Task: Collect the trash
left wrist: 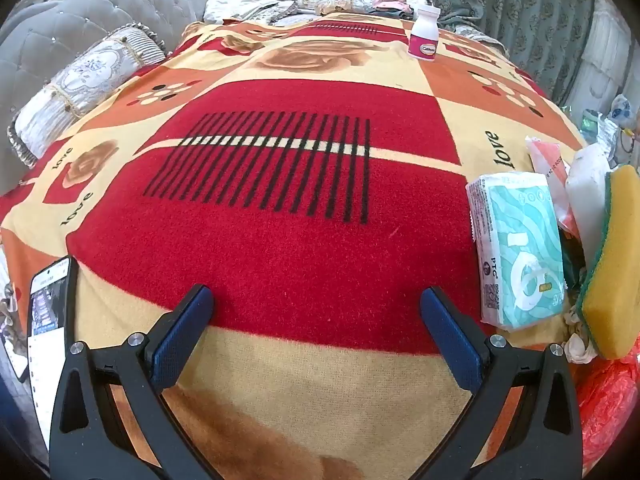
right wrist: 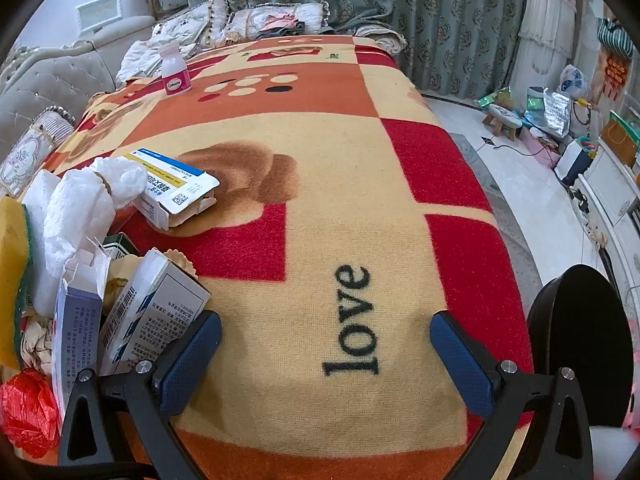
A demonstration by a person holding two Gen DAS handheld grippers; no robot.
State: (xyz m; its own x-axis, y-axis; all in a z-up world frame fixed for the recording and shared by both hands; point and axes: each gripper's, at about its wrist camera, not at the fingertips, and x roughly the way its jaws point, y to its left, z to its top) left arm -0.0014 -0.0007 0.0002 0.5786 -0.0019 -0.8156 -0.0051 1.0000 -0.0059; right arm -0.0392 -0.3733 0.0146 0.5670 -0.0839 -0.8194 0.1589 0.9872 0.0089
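Observation:
A pile of trash lies on a red, orange and cream blanket (left wrist: 280, 260). In the left wrist view a teal tissue pack (left wrist: 520, 248), a yellow-green sponge (left wrist: 612, 264) and a red plastic bag (left wrist: 604, 400) sit at the right. In the right wrist view crumpled white tissue (right wrist: 88, 200), an open blue-yellow medicine box (right wrist: 176, 188), two white printed boxes (right wrist: 152, 312), the sponge (right wrist: 12, 280) and the red bag (right wrist: 28, 412) sit at the left. A pink-white bottle (left wrist: 425, 34) (right wrist: 174, 70) stands far off. My left gripper (left wrist: 316, 320) and right gripper (right wrist: 326, 344) are open and empty.
A phone (left wrist: 48, 328) lies at the blanket's left edge. Cushions (left wrist: 80, 92) and a tufted sofa (left wrist: 60, 32) lie at left and back. A black round object (right wrist: 580, 344) is at right, with floor clutter and a small stool (right wrist: 506, 118) beyond. Curtains (right wrist: 400, 4) hang behind.

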